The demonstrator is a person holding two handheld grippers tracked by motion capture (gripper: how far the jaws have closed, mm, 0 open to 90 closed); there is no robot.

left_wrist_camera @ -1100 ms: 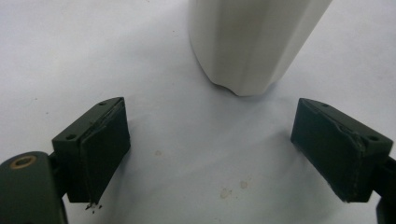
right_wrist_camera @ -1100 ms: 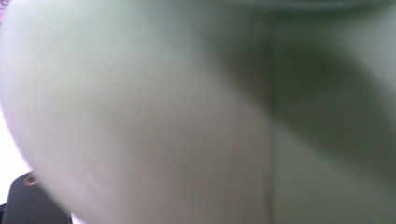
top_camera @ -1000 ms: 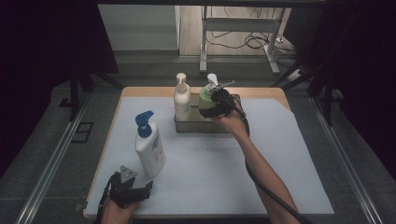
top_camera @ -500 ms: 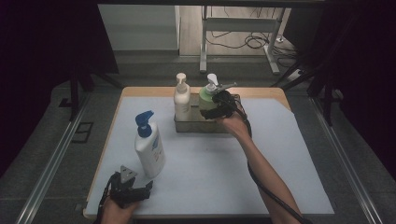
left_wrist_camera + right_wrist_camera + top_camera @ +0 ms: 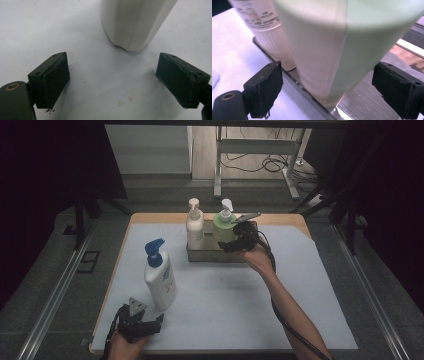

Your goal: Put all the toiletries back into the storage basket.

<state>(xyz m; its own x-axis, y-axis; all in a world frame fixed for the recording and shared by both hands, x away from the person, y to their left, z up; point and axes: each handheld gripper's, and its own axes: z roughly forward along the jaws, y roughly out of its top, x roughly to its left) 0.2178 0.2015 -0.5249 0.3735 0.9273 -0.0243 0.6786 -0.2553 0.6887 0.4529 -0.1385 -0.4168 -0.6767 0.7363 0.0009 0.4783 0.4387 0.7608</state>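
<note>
Green bottle (image 5: pixel 342 50): stands in tray (image 5: pixel 200 254) beside cream bottle (image 5: pixel 194 224). My right gripper (image 5: pixel 231 240) gapes around it, seemingly untouched; closing off-centre could tip it against its neighbour.

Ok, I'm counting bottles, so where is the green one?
In the high view, the green pump bottle stands in the metal tray at the table's far edge, right of the cream bottle.

1. A metal tray (image 5: pixel 200 255) stands at 12 o'clock on the white table mat (image 5: pixel 310 295), holding a cream pump bottle (image 5: pixel 194 226) and a green pump bottle (image 5: pixel 223 224).
2. The right gripper (image 5: pixel 226 245) is at the green bottle's side.
3. A white pump bottle with a blue pump (image 5: pixel 160 277) stands at 8 o'clock.
4. The left gripper (image 5: pixel 159 321) rests at 7 o'clock, just beside that bottle's base.
</note>
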